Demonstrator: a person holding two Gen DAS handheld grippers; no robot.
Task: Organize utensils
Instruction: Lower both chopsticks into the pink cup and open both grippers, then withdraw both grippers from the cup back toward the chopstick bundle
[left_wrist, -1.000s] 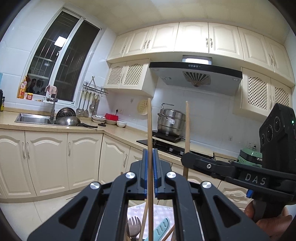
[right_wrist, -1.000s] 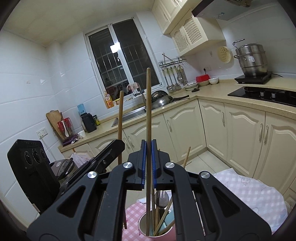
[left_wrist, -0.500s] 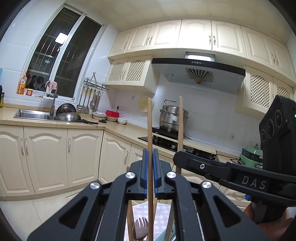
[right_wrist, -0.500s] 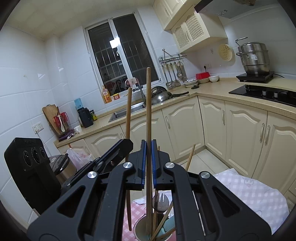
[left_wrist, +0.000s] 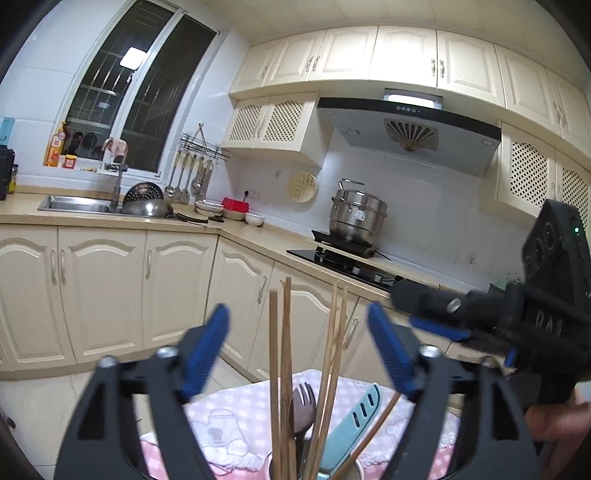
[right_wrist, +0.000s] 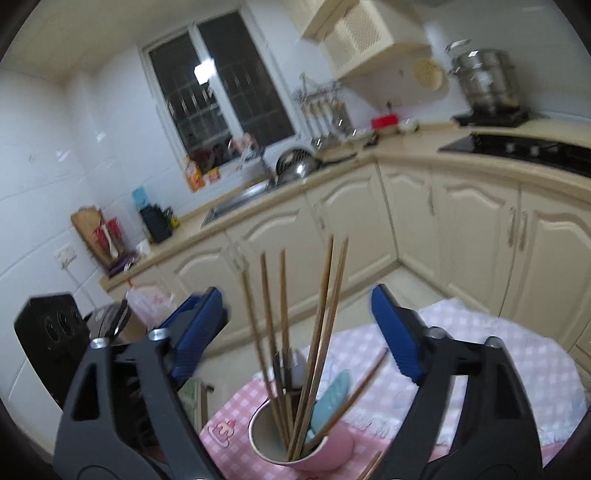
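Standing over the pink checked cloth (right_wrist: 498, 343), both tools look down on the pink cup (right_wrist: 325, 448), which I take as the landmark; the cup sits on the cloth near its front edge. Judged step: chopsticks are deposited in the cup and both tools are free, so the next move calls for finding another loose utensil; one wooden tip (right_wrist: 371, 467) shows just in front of the cup on the cloth, likely a candidate, needing a low approach and a narrow pinch. Right gripper (right_wrist: 295, 328) hangs above the cup, jaws spread wide and holding nothing, blue pads either side of the stick bundle without touching it. Left gripper (left_wrist: 297, 350) is likewise above the cup, jaws wide apart, empty; the right tool crosses to its right in that view. Contents of the cup: wooden chopsticks (right_wrist: 317, 325) standing upright and fanned, one slanted stick leaning right over the rim, a pale blue slotted utensil (left_wrist: 351, 424) beside them, and a metal fork (left_wrist: 303, 410), tines up, in the middle. Right wrist view is motion-blurred; finer detail not readable.
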